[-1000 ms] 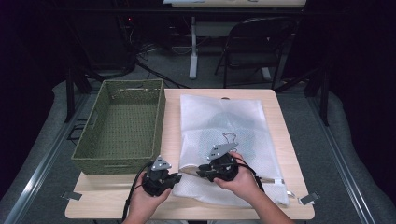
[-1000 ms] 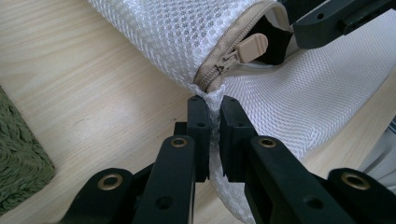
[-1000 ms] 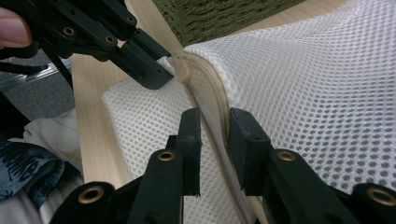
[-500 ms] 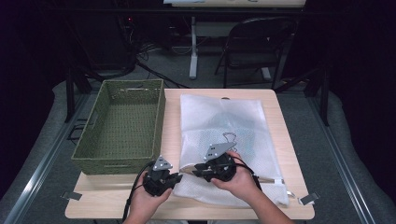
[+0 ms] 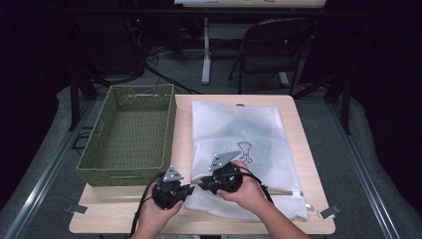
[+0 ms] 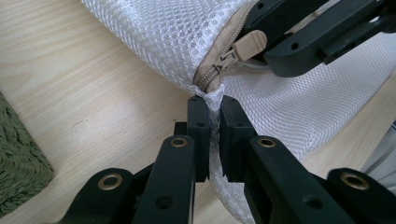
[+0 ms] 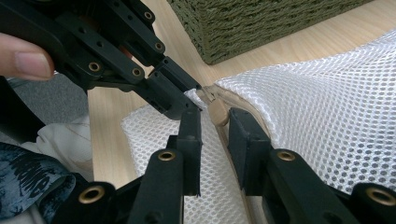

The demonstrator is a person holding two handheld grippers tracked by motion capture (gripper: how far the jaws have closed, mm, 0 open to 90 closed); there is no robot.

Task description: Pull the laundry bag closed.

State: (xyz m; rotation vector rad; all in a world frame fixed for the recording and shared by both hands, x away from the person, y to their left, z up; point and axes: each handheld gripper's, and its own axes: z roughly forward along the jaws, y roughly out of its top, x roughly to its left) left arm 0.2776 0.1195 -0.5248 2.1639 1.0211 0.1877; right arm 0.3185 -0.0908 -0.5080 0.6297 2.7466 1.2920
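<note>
Mesh laundry bag (image 5: 239, 144): white, lies flat on the right half of my wooden surface (image 5: 303, 144), just beside the green woven basket (image 5: 127, 134) at left. My left gripper (image 6: 212, 105) is clamped on the bag's near-left corner fabric, right below the zipper's end. My right gripper (image 7: 215, 119) sits with jaws narrowly parted around the tan zipper pull (image 7: 217, 112); cannot tell whether they touch it. The two gripper tips nearly meet at that corner.

The mesh bag (image 5: 239, 144) is white with tiny holes, its zipper pull (image 6: 249, 45) tan, the woven basket (image 5: 127, 134) green, the surface (image 5: 303, 144) light wood.
</note>
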